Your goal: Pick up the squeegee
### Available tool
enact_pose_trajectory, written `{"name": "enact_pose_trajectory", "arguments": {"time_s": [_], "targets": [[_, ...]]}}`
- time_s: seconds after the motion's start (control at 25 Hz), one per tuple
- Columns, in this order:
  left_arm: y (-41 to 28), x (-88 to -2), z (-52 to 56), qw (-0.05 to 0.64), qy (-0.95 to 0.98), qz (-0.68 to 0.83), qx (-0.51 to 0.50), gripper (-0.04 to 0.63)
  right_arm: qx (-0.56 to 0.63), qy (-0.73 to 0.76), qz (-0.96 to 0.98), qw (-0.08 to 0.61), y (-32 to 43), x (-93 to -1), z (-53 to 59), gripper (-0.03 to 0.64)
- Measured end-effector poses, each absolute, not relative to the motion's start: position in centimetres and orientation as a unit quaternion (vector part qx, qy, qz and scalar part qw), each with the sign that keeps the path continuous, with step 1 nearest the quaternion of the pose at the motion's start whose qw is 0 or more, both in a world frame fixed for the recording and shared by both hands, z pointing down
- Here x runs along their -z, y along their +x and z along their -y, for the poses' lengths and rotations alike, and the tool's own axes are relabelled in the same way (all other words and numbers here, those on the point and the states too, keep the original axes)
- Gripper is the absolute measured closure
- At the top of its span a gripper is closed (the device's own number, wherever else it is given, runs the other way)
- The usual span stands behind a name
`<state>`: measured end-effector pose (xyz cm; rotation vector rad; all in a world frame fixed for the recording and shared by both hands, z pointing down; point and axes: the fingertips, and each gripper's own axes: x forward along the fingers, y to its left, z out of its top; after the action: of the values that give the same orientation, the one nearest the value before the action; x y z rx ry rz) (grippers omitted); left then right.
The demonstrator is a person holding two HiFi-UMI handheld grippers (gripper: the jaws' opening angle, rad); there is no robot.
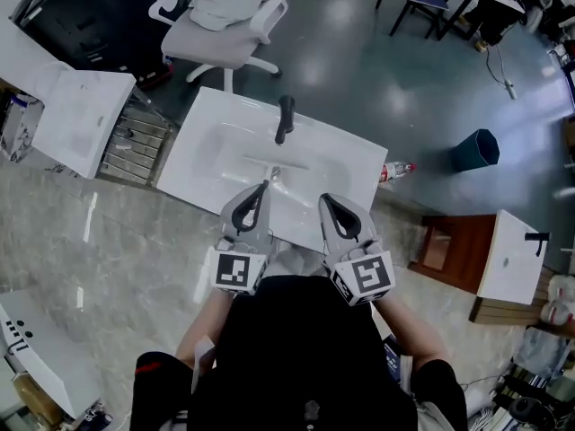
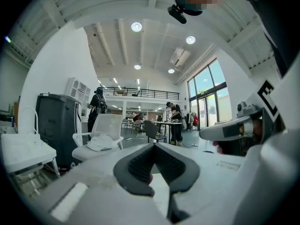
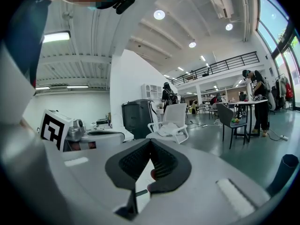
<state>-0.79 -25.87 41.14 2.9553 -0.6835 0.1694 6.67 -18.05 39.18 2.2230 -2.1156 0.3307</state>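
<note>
Both closed: left claw [image 1: 264, 187], right claw [image 1: 326, 199]; ribbed black pads [image 2: 139, 164].

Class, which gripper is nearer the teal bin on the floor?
Right. The right gripper is over the near edge of the sink, with the teal bin off to its right; the left gripper is farther left.

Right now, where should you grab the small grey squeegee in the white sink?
Probably the handle of the small grey squeegee, coming over the near edge of the white sink: the handle seems to point toward the person, blade lying crosswise. It shows small; I'm unsure.
</note>
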Motion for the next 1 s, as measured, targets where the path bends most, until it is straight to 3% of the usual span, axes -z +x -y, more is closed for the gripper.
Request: {"name": "enact_pose_trajectory", "arguments": {"time_s": [0.32,0.52,1.0], "targets": [[1.3,-44.2,27.7,0.067,0.972,0.204,-0.097,0.594,-0.128,0.745,0.654,0.031,9.5,-40.8,18.4,0.614],[1.6,-47.0,28.8,0.039,0.971,0.193,-0.133,0.594,-0.141,0.744,0.652,0.032,10.3,-42.0,18.9,0.614],[1.9,-52.2,30.1,0.07,0.954,0.221,-0.189,0.594,-0.173,0.707,0.684,0.05,10.3,-44.9,21.6,0.614]]}}
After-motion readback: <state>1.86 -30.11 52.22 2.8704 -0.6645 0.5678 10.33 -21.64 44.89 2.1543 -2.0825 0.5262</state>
